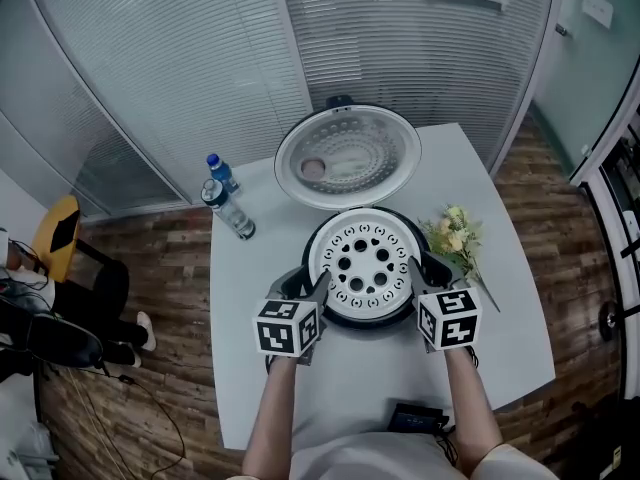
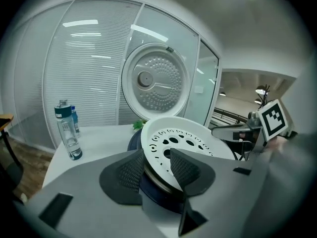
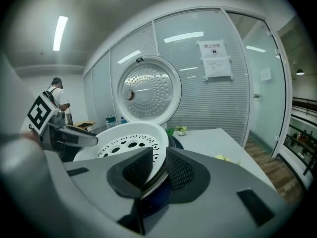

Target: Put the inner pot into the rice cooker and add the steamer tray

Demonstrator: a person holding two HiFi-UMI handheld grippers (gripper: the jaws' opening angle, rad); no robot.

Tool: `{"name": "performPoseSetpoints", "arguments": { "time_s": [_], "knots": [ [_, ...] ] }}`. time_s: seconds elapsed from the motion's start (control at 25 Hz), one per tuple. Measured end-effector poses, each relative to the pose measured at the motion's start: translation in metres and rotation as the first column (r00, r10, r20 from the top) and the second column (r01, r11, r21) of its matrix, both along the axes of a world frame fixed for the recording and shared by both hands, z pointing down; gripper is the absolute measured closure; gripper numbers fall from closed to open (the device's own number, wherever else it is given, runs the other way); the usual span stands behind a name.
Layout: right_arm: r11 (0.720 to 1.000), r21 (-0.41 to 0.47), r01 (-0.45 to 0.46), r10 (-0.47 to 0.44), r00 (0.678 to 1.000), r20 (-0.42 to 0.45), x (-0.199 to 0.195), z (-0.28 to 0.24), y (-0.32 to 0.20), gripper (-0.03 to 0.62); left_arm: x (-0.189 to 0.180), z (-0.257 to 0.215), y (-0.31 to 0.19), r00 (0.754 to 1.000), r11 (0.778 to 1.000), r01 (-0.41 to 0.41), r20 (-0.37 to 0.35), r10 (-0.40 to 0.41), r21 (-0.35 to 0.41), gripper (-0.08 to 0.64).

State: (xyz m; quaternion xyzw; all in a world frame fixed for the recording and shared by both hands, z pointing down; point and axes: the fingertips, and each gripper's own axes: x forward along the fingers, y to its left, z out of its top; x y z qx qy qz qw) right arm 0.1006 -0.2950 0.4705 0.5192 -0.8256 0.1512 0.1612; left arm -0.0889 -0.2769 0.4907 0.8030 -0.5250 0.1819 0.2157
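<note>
The white perforated steamer tray point(image 1: 366, 263) sits in the top of the dark rice cooker point(image 1: 312, 236), whose lid point(image 1: 348, 156) stands open behind it. Under the tray's edge a strip of the metal inner pot point(image 2: 153, 180) shows. My left gripper point(image 1: 318, 286) is at the tray's left rim. In the left gripper view the tray point(image 2: 183, 135) has its rim between the jaws of that gripper point(image 2: 156, 170), with a gap on both sides. My right gripper point(image 1: 418, 273) is at the right rim. There the pads of the gripper point(image 3: 159, 167) stand close against the tray point(image 3: 124, 138).
Two water bottles point(image 1: 228, 208) stand at the table's back left. A small bunch of flowers point(image 1: 455, 236) lies right of the cooker. A black device point(image 1: 415, 418) rests at the front edge. A person point(image 3: 57, 100) stands far off beyond the glass wall.
</note>
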Motion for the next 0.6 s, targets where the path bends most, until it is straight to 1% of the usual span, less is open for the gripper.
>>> {"name": "performPoseSetpoints", "arguments": {
  "time_s": [0.16, 0.32, 0.36, 0.4, 0.44, 0.48, 0.52, 0.6],
  "knots": [
    [1.0, 0.011, 0.009, -0.009, 0.999, -0.033, 0.0, 0.0, -0.001, 0.517, 0.002, 0.002, -0.001, 0.996, 1.0, -0.016, 0.093, 0.014, 0.019, 0.397],
    [1.0, 0.021, 0.012, -0.011, 0.998, -0.055, -0.002, 0.001, -0.001, 0.515, 0.0, 0.003, -0.001, 0.992, 1.0, -0.016, 0.129, 0.012, 0.026, 0.394],
    [1.0, 0.022, 0.015, -0.013, 0.998, -0.064, -0.003, 0.001, 0.0, 0.515, -0.001, 0.004, -0.001, 0.987, 0.999, -0.016, 0.161, 0.012, 0.029, 0.391],
    [1.0, 0.022, 0.02, -0.018, 0.997, -0.075, -0.003, 0.001, 0.001, 0.513, -0.002, 0.006, -0.001, 0.978, 0.999, -0.022, 0.209, 0.015, 0.032, 0.37],
    [0.999, 0.021, 0.027, -0.025, 0.996, -0.085, -0.004, 0.001, 0.001, 0.499, -0.002, 0.008, -0.001, 0.965, 0.999, -0.033, 0.26, 0.022, 0.036, 0.342],
    [0.999, 0.021, 0.033, -0.031, 0.995, -0.093, -0.005, 0.001, 0.002, 0.49, -0.001, 0.01, -0.001, 0.954, 0.998, -0.046, 0.298, 0.032, 0.039, 0.332],
    [0.999, 0.021, 0.036, -0.034, 0.995, -0.098, -0.006, 0.001, 0.002, 0.485, 0.001, 0.011, -0.001, 0.948, 0.998, -0.057, 0.316, 0.042, 0.039, 0.324],
    [0.999, 0.024, 0.038, -0.035, 0.994, -0.099, -0.006, 0.001, 0.004, 0.482, 0.005, 0.014, 0.001, 0.95, 0.997, -0.066, 0.309, 0.051, 0.038, 0.321]
  ]
}}
